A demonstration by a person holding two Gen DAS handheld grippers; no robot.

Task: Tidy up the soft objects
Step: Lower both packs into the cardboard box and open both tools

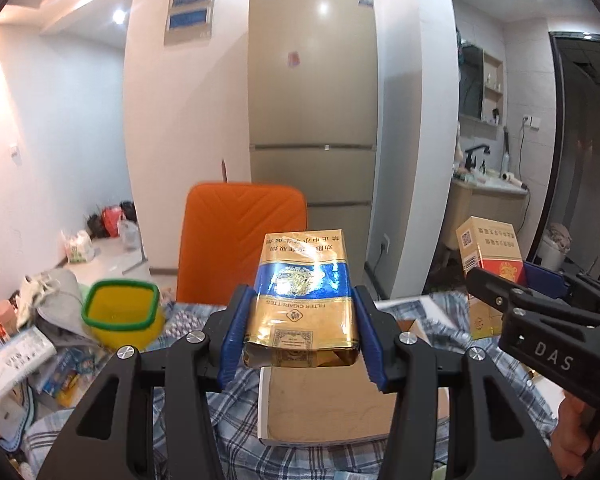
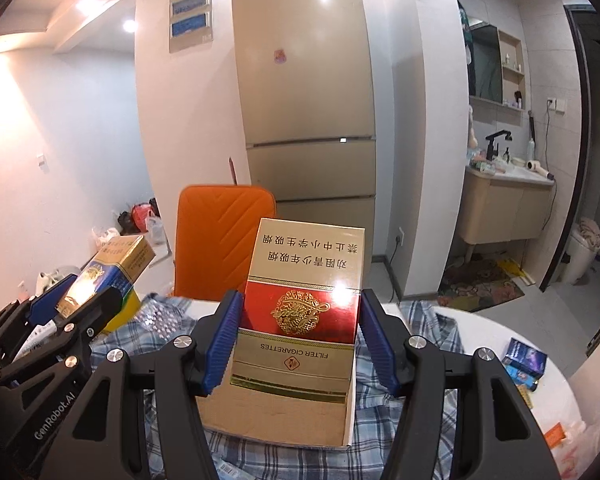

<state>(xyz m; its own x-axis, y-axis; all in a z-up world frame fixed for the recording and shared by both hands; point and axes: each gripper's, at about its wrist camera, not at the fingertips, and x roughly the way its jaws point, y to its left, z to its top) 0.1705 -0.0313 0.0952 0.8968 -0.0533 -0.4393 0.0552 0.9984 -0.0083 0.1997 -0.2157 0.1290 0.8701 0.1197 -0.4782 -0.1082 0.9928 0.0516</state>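
Note:
My left gripper point(image 1: 304, 308) is shut on a soft gold-and-blue cigarette pack point(image 1: 305, 300), held upside down above the table; its open lower end is crumpled. It also shows in the right wrist view point(image 2: 100, 280). My right gripper point(image 2: 298, 320) is shut on a stiff gold-and-red cigarette box point(image 2: 300, 312), held upright and upside down; it also shows in the left wrist view point(image 1: 490, 264). Both are raised over a shallow cardboard tray point(image 1: 328, 404) lying on a blue plaid cloth point(image 2: 428, 320).
An orange chair back point(image 1: 242, 240) stands behind the table. A yellow cup with a green rim point(image 1: 120, 312) and piled clutter point(image 1: 40, 340) sit at the left. Small blue boxes point(image 2: 524, 360) lie at the right on the white table. A fridge point(image 2: 308, 92) stands behind.

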